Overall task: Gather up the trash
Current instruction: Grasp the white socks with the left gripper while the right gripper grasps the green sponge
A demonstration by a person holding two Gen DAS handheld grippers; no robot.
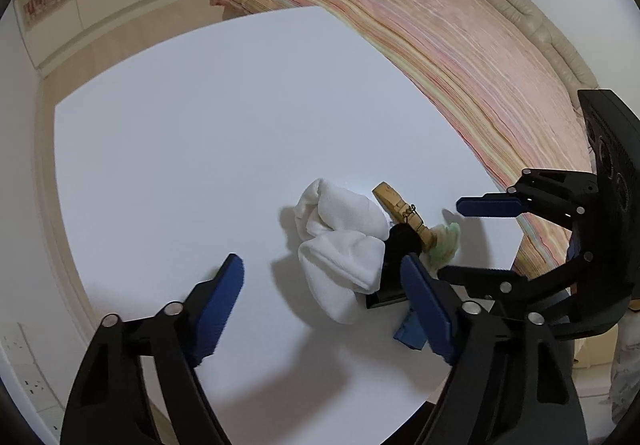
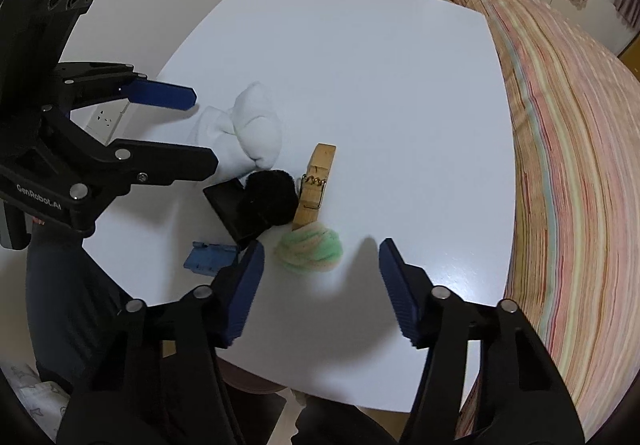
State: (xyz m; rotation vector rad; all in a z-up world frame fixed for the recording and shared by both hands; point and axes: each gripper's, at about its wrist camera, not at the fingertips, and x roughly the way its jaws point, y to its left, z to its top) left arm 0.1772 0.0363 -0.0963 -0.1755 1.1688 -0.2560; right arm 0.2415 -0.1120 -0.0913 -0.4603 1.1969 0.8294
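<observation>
The trash sits in one tight cluster on the white table (image 2: 360,65). A green and cream fluffy ball (image 2: 310,248) lies just ahead of the right gripper (image 2: 322,269), nearer its left finger; the jaws are spread, with nothing pinched between them. A wooden clothespin (image 2: 315,187) touches the ball and runs its long axis straight away from that gripper, its spring at mid-length. To its left lie a black pom-pom (image 2: 272,197) on a flat black piece (image 2: 228,205), and a small blue plastic piece (image 2: 208,259) beside the left finger.

A crumpled white cloth (image 1: 340,245) lies ahead of the left gripper (image 1: 324,273), between the lines of its spread fingers, untouched. Beyond the table is a striped bed (image 2: 568,165).
</observation>
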